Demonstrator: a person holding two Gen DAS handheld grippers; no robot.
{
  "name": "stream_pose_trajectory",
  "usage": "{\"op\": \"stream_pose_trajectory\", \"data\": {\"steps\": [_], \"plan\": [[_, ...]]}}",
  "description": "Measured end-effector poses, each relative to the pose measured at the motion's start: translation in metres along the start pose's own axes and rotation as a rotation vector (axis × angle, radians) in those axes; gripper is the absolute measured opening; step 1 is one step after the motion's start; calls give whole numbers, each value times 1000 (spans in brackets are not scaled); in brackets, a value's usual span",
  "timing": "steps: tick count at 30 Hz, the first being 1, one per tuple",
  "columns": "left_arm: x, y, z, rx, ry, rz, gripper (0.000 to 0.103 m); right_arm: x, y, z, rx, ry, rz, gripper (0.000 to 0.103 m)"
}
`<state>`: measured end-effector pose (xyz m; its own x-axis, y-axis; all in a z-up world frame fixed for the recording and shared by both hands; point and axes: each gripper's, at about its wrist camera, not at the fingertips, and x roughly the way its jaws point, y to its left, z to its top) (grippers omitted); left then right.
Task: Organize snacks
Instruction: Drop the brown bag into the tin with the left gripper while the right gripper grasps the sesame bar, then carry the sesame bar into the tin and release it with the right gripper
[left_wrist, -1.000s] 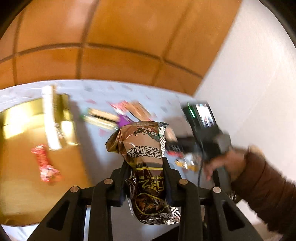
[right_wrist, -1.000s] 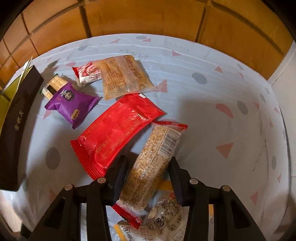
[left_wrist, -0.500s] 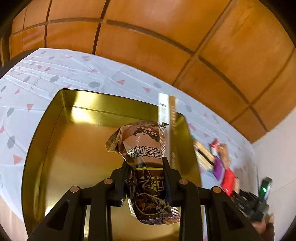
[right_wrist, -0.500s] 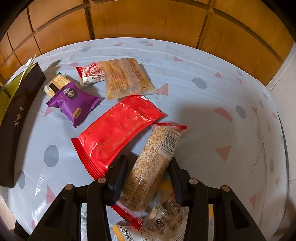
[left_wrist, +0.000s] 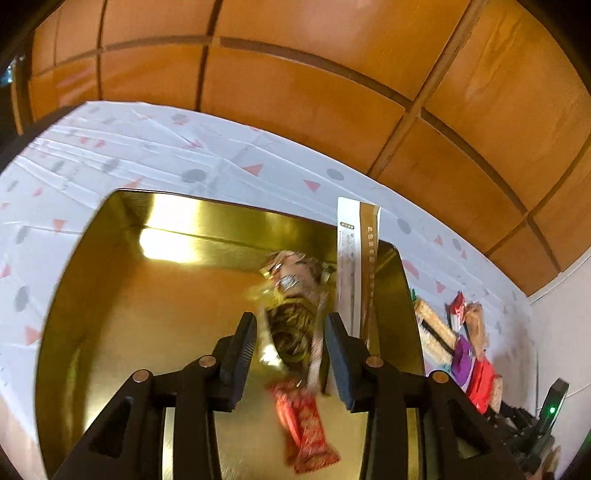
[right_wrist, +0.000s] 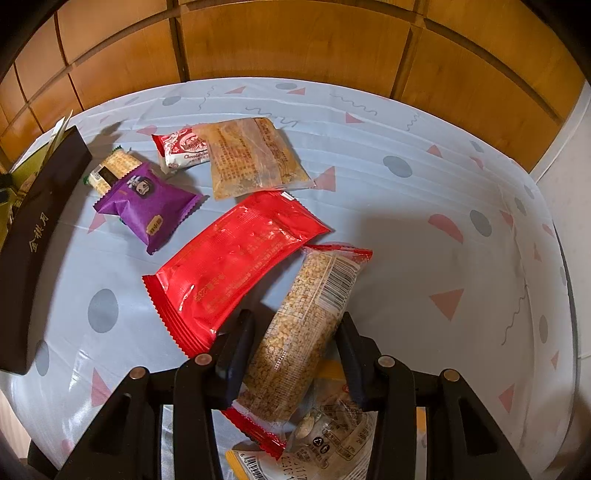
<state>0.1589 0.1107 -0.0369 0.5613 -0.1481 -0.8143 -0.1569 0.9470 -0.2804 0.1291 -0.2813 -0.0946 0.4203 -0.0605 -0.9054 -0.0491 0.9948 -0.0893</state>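
Left tongs (left_wrist: 290, 341): released above gold metal tin (left_wrist: 110, 295), blurred brown wrapped snack (left_wrist: 295, 314) between. Right tongs (right_wrist: 295, 350): grasping clear grain bar packet (right_wrist: 306, 332).

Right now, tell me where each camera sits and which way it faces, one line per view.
Left wrist: rides the left gripper, looking down into the gold tin at a blurred brown snack packet; both black fingers show, spread.
Right wrist: rides the right gripper, facing the patterned tablecloth; its fingers flank a grain bar.
Shared: the purple packet and its neighbours.
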Motion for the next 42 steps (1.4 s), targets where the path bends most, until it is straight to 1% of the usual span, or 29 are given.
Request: {"op": "stream_pose_trajectory", "data": {"steps": [4, 8, 13, 15, 18, 25, 29, 32, 36, 39, 40, 41, 42], "plan": [[-26, -6, -24, 37, -44, 28, 39, -1, 0, 0, -1, -5, -6, 45], [-43, -8, -45, 48, -59, 44, 39, -2, 4, -2, 1, -13, -21, 42], [-59, -9, -65, 73, -72, 57, 39, -6, 7, -1, 21, -11, -19, 32], [-63, -9, -70, 94, -77, 70, 39, -9, 6, 0, 53, -4, -4, 29], [-66, -7, -78, 111, -79, 81, 39, -17, 4, -1, 93, -26, 10, 29], [-66, -2, -87, 91, -64, 72, 39, -41, -2, -4, 180, -87, 35, 28], [-67, -2, -89, 89, -60, 70, 39, -61, -5, -3, 241, -144, 98, 28], [-67, -2, -90, 83, -59, 70, 39, -71, 4, -3, 248, -155, 170, 28], [-67, 2, -90, 70, -57, 70, 39, -86, 34, -1, 186, -178, 229, 28], [-68, 6, -90, 62, -64, 75, 39, -94, 57, 3, 141, -201, 255, 28], [-69, 9, -90, 56, -65, 77, 39, -95, 61, 5, 143, -199, 281, 28], [-69, 10, -90, 51, -66, 78, 39, -97, 68, 7, 145, -192, 333, 28], [-69, 12, -90, 46, -67, 81, 39, -100, 75, 9, 136, -190, 364, 28]]}}
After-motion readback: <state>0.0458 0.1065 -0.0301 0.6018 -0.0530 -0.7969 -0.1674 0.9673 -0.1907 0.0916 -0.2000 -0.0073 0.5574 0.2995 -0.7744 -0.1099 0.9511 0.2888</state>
